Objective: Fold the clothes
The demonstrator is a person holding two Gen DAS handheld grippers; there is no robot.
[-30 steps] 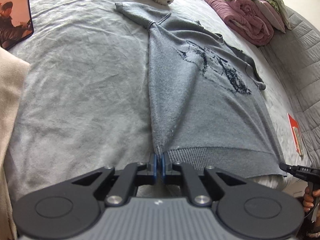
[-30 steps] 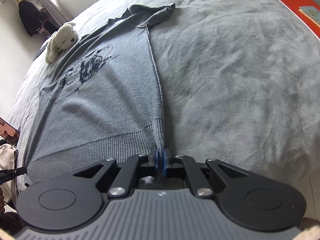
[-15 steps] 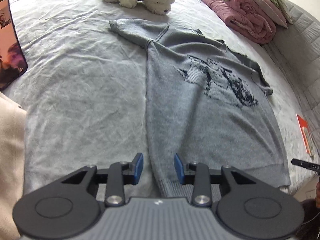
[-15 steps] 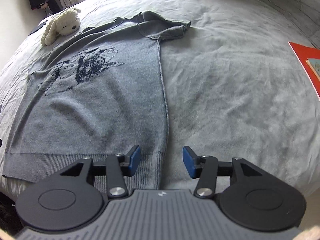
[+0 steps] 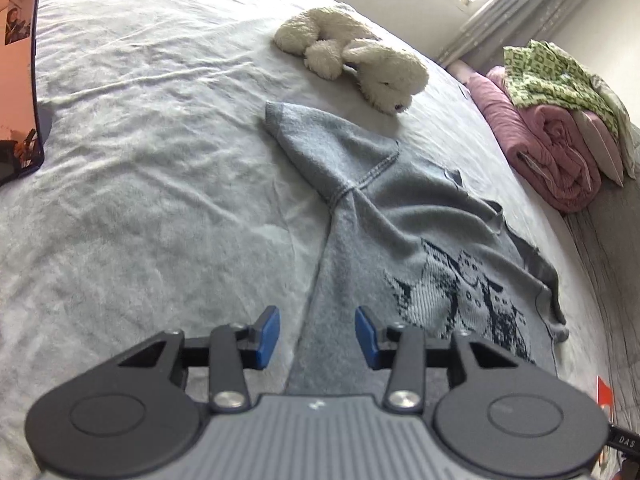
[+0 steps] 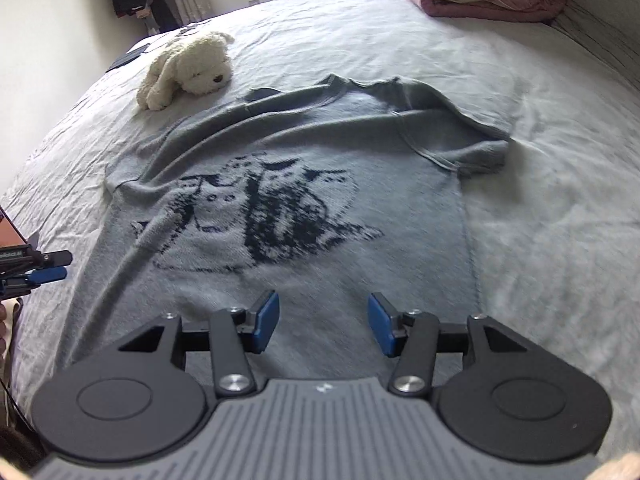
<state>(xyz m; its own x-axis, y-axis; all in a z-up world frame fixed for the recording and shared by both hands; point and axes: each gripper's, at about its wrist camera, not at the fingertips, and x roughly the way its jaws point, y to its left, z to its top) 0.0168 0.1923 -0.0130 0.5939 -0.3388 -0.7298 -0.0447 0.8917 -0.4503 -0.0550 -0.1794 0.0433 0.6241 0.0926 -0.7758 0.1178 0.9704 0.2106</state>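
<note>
A grey knitted short-sleeved sweater [image 6: 320, 168] with a dark cat pattern lies spread flat, front up, on the grey bed; it also shows in the left wrist view [image 5: 400, 232]. My left gripper [image 5: 317, 338] is open and empty, above the sweater's left side seam. My right gripper [image 6: 323, 322] is open and empty, above the sweater's lower body. The left gripper's tip [image 6: 48, 268] shows at the left edge of the right wrist view. The hem is hidden under both grippers.
A white plush dog [image 5: 356, 58] lies on the bed just beyond the sweater's collar, also in the right wrist view [image 6: 188, 68]. Folded pink and green bedding [image 5: 560, 120] is stacked at the bed's far right. A phone [image 5: 20, 68] stands at the left. A red book [image 5: 604, 394] lies at the right.
Both grippers were shut on the sweater's hem corners, then opened and let go. Both have since moved forward over the sweater, towards the collar.
</note>
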